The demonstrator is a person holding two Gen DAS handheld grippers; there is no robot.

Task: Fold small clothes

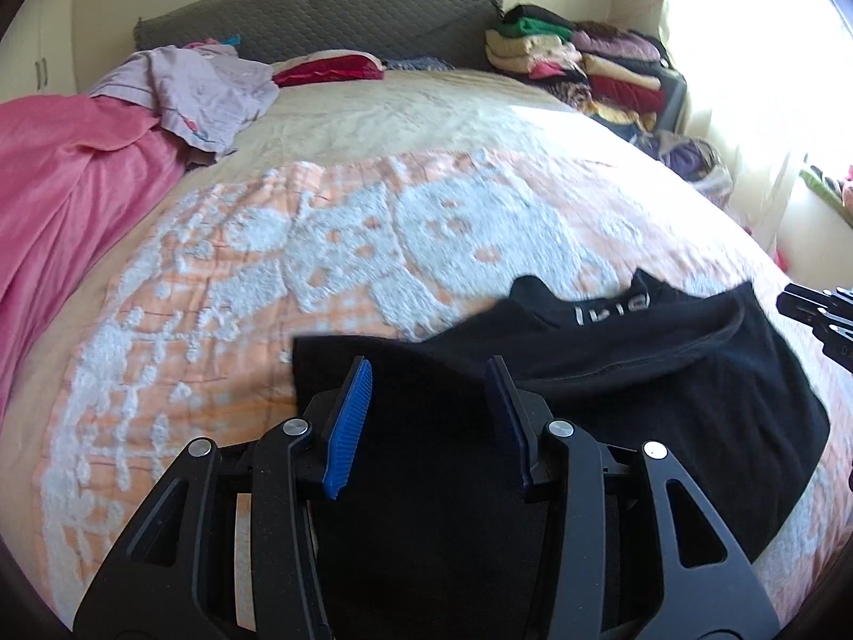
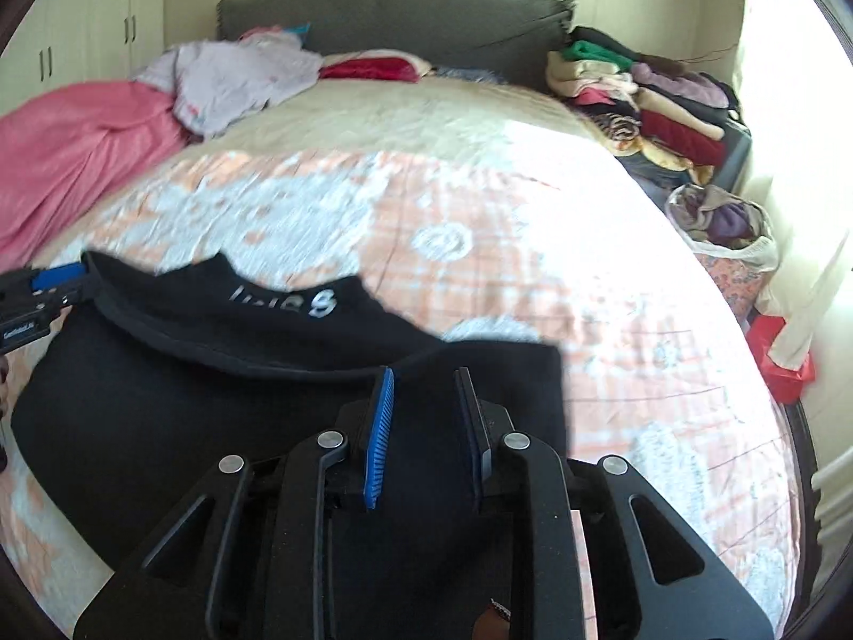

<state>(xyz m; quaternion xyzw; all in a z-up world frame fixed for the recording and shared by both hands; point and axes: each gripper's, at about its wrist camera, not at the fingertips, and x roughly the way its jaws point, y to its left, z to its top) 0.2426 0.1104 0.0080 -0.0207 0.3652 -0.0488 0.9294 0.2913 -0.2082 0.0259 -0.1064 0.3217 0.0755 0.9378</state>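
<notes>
A black T-shirt (image 1: 666,373) (image 2: 160,400) with white lettering by its collar lies spread on the orange-and-white bedspread (image 1: 320,245) (image 2: 586,293). My left gripper (image 1: 431,368) hovers over the shirt's left part, blue pads apart, dark cloth showing in the gap with nothing pinched. My right gripper (image 2: 425,376) stands over the shirt's right part, its pads also apart and not pressing the cloth. A folded flap edge shows just past each gripper's fingertips. In the right wrist view, one blue pad (image 2: 58,274) of the left gripper shows at the shirt's left edge.
A pink blanket (image 1: 64,186) and a lilac garment (image 1: 208,90) lie at the far left of the bed, a red pillow (image 1: 330,69) by the headboard. Stacks of folded clothes (image 1: 586,64) sit at the back right, a bag of clothes (image 2: 719,224) beside the bed.
</notes>
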